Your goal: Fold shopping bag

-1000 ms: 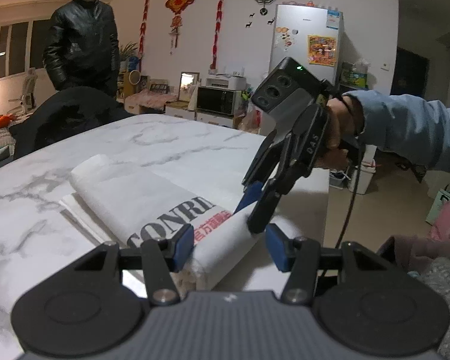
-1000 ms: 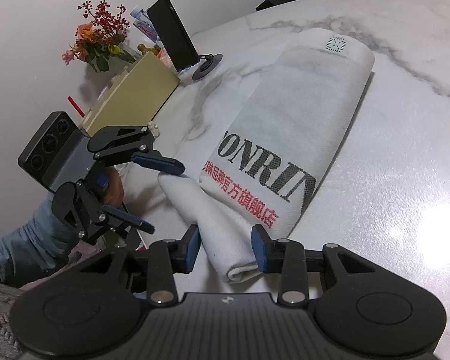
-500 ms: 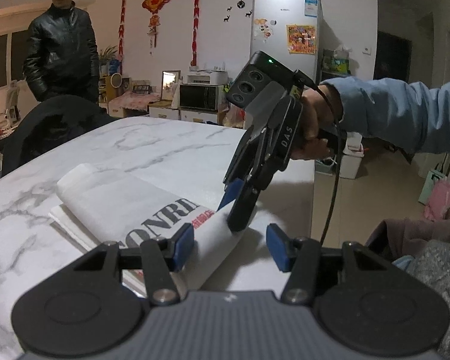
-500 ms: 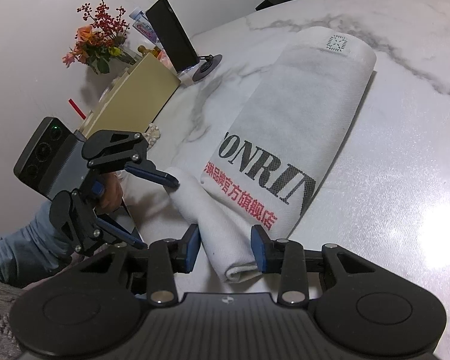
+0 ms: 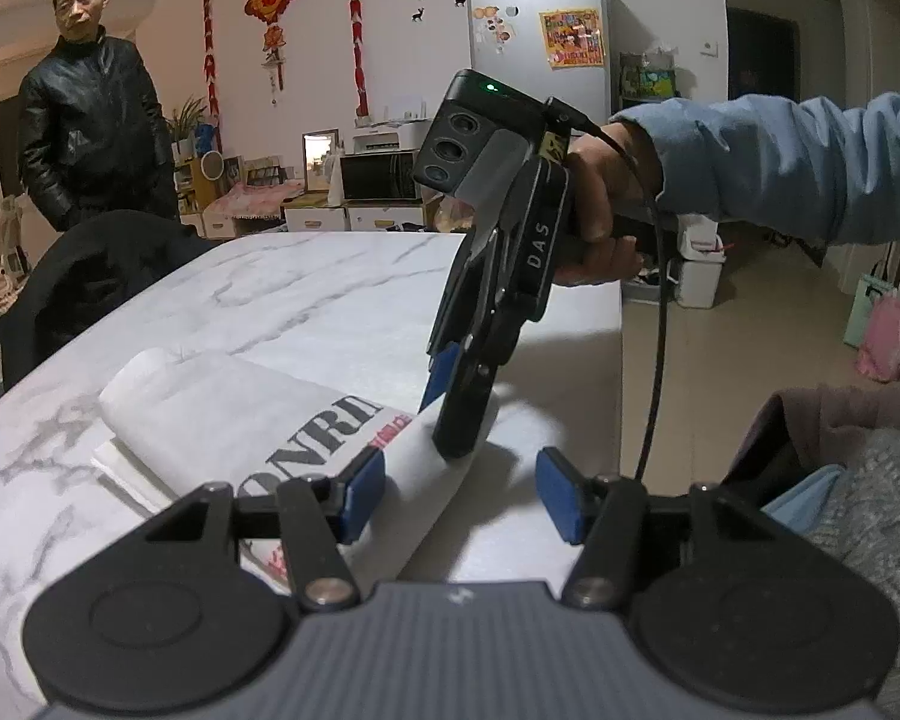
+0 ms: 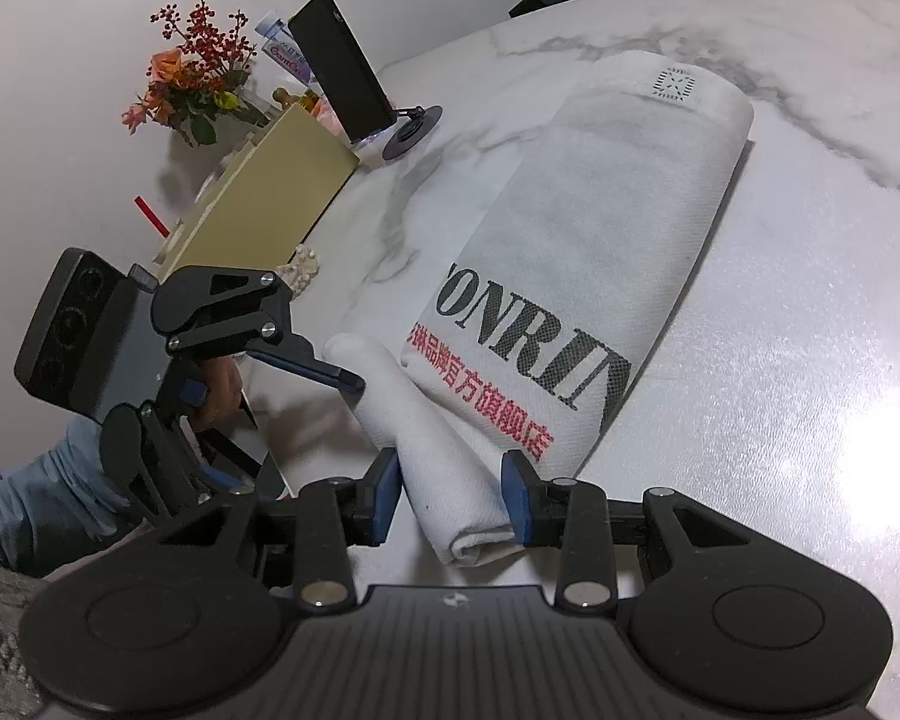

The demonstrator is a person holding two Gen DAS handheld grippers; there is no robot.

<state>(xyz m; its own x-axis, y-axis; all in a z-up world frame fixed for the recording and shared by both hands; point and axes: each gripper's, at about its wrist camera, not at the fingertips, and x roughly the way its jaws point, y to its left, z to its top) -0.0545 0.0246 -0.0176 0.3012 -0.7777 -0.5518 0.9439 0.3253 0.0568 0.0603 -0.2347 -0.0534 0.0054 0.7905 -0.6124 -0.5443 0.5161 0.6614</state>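
The white non-woven fabric shopping bag with black and red printed lettering (image 6: pixel 588 252) lies flat on the white grey-veined marble counter (image 6: pixel 810 312), already folded lengthwise into a narrow strip, with its near end turned up into a loose roll at the counter's near edge. The right gripper (image 6: pixel 451 492) straddles one end of that roll, its blue pads narrowly apart and just beside the fabric on both sides; the pictures do not settle whether the pads press the cloth. The left gripper (image 5: pixel 459 495) stands wide, with the roll's other end lying between its pads and nearer the left one. In the left wrist view the right gripper points steeply down onto the roll. Judged from this placement, the two tools bracket opposite ends of the roll so that it can be carried evenly along the strip without skewing. The counter is glossy and reflects a bright lamp, so the fabric will likely slide easily. At the wall side of the counter stand a dark phone on a round-based stand (image 6: pixel 342 90), a pale yellow box (image 6: pixel 270 204) and a bunch of red and orange flowers (image 6: pixel 192 78). Beyond the counter stand a silver refrigerator (image 5: pixel 534 36) and a person in a black jacket (image 5: pixel 84 120).
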